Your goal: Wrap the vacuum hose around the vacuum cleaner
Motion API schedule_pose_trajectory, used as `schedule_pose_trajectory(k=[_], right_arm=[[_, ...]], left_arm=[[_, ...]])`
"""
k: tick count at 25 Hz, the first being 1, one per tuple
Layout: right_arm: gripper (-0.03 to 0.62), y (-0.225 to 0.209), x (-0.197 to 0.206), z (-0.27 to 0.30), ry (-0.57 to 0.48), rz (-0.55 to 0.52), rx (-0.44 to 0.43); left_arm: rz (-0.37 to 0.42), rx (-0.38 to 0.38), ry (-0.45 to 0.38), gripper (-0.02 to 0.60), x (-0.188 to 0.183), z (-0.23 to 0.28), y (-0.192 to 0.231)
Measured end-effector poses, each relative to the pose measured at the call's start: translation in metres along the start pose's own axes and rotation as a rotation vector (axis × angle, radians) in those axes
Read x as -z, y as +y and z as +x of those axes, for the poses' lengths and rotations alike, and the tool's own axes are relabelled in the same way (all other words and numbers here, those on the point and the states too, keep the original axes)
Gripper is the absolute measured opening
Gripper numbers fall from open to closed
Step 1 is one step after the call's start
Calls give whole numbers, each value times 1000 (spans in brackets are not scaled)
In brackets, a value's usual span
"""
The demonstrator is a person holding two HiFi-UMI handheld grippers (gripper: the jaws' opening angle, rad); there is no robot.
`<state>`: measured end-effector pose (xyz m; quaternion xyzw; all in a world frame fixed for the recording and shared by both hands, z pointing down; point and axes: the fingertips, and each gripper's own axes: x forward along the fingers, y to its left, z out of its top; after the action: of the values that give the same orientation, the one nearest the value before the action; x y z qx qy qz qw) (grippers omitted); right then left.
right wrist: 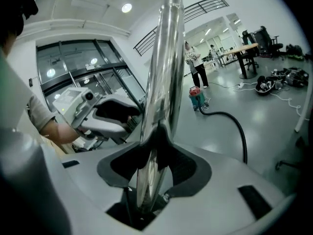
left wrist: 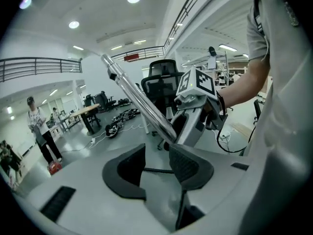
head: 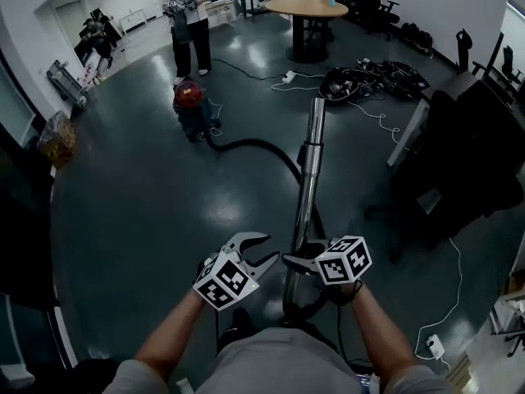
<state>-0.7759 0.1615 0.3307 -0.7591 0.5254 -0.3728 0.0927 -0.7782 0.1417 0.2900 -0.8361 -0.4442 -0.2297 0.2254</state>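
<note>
The red and blue vacuum cleaner (head: 189, 103) stands far off on the dark floor. Its black hose (head: 254, 146) curves across the floor to a shiny metal wand (head: 311, 162) that slants up towards me. My right gripper (head: 297, 263) is shut on the wand's lower end; in the right gripper view the wand (right wrist: 164, 72) runs up between the jaws of that gripper (right wrist: 154, 165), with the hose (right wrist: 230, 119) and vacuum cleaner (right wrist: 197, 98) beyond. My left gripper (head: 261, 251) is just left of the wand, open and empty. The left gripper view shows the empty gripper (left wrist: 156, 163) and the wand (left wrist: 142, 102) past it.
A person (head: 187, 15) stands right behind the vacuum cleaner. A round wooden table (head: 306, 8) is at the back, with a heap of cables (head: 373, 79) on the floor to its right. A dark desk and chair (head: 467, 154) fill the right side. A white power strip (head: 433, 347) lies near my right.
</note>
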Motion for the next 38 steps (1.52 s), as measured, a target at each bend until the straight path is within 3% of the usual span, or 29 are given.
schedule_pose_trajectory(k=[5,8,16,23,28,33,38], right_arm=[[176,-3,19,-10,137,-33,29],[176,9,23,-11,180,-6,45],[175,18,25,9,69,139,147],[173,22,24,22,33,180,221],[174,26,23,24,41,176,251],[174,23,26,25,44,183,255],[175,16,24,24,81,199,229]], left_arm=[[195,64,-72,160,-45,8,13],[306,141,-149,160,-72,-6,13],[671,310,-306,160,-106,-25,-4],[883,416,-396,160,-156,-29,-34],[937,470,-390,160,-165,-16,-44],[976,412,-348,160,-158,12,-28],[918,387,-338,158,-154,27,-5]])
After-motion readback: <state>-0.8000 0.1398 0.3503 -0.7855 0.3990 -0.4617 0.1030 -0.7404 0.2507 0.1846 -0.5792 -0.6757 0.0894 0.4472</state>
